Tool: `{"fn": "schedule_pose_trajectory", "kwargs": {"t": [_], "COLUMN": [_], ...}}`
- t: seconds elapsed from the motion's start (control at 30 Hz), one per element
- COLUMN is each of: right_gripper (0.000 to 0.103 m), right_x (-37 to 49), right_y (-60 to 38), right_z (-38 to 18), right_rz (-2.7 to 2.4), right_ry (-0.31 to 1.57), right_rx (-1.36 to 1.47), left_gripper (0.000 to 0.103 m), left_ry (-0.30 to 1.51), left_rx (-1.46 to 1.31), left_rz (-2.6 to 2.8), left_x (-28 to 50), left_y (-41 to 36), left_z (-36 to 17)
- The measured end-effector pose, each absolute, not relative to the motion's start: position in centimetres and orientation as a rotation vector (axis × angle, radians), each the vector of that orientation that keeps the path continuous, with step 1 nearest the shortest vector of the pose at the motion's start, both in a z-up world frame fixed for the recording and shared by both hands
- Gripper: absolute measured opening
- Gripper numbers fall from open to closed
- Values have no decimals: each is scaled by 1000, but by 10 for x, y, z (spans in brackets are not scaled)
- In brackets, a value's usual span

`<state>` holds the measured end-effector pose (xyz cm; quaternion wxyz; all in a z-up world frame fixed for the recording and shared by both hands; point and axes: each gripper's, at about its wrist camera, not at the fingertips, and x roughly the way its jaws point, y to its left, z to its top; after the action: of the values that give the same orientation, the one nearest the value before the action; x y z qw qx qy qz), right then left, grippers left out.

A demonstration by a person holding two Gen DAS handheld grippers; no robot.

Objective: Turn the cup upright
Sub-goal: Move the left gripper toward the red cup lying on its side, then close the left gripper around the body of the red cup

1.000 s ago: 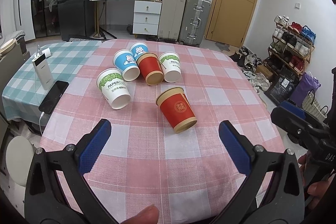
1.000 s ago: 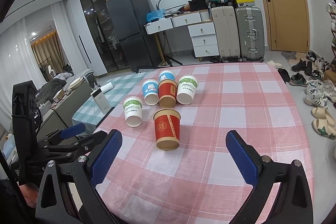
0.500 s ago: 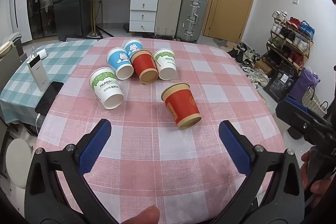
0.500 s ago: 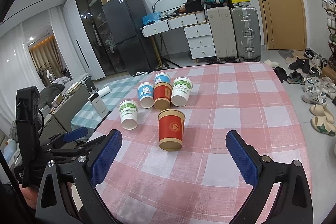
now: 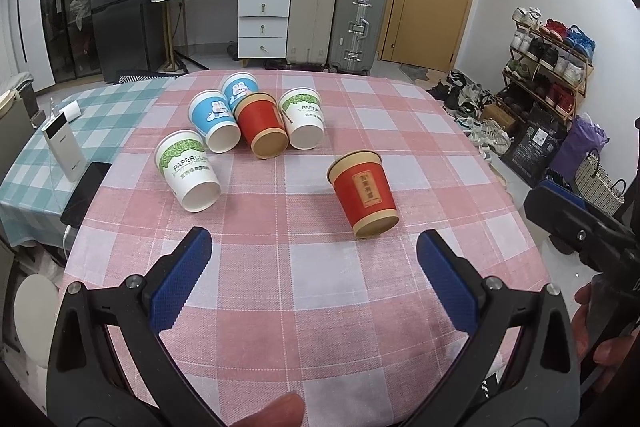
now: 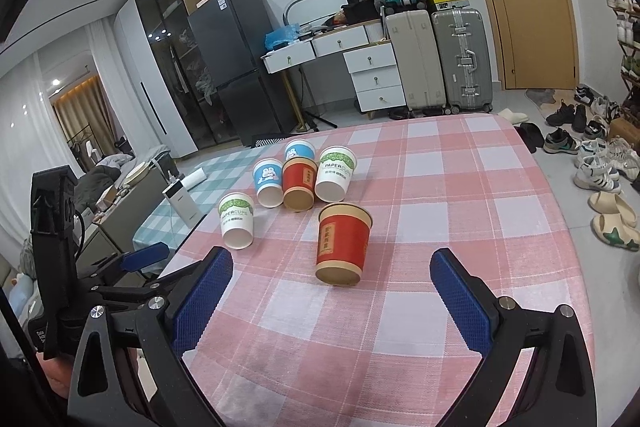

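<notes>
A: Both tools gape wide, holding nothing: left gripper (image 5: 314, 267), right gripper (image 6: 332, 291).
B: The cup?
A: The red cup (image 6: 343, 245) lies tipped on the checked tablecloth (image 6: 460, 187), at twelve o'clock from the right gripper.
B: Risks?
A: A hard squeeze could crush paper; nudged, it might roll.
B: Writing?
A: "PAPERCUPS" on the white cup (image 5: 187, 169) at ten o'clock.

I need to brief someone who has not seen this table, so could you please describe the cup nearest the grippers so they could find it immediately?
On the pink checked tablecloth, five cups cluster toward the far left. The lone red cup stands apart, in front of them. Unlike the red cup in the cluster, it touches no other cup.
</notes>
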<state>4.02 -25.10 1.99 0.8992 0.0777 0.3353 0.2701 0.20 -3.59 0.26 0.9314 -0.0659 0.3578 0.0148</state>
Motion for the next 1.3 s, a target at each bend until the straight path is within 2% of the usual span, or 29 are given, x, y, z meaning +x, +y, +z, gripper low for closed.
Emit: {"fn": "schedule_pose_trajectory", "kwargs": {"t": [0.47, 0.93, 1.03, 1.1, 1.3], "right_gripper": [101, 101, 101, 101, 101], "right_x": [62, 101, 105, 108, 106], "right_y": [-294, -340, -342, -343, -346], "right_z": [5, -31, -38, -41, -40], "right_rz": [474, 411, 416, 416, 412], "right_ry": [688, 722, 737, 743, 752], "right_rx": [216, 296, 303, 306, 314], "left_gripper": [102, 102, 91, 66, 62], "left_ry": [810, 1014, 1046, 1074, 1069], "left_rx": [-104, -103, -121, -155, -213], "left_rz": [-54, -68, -92, -121, -194], "left_x": [78, 204, 215, 223, 231], "left_y": [-79, -113, -110, -107, -103], "left_z": [-16, -89, -101, -111, -113]}}
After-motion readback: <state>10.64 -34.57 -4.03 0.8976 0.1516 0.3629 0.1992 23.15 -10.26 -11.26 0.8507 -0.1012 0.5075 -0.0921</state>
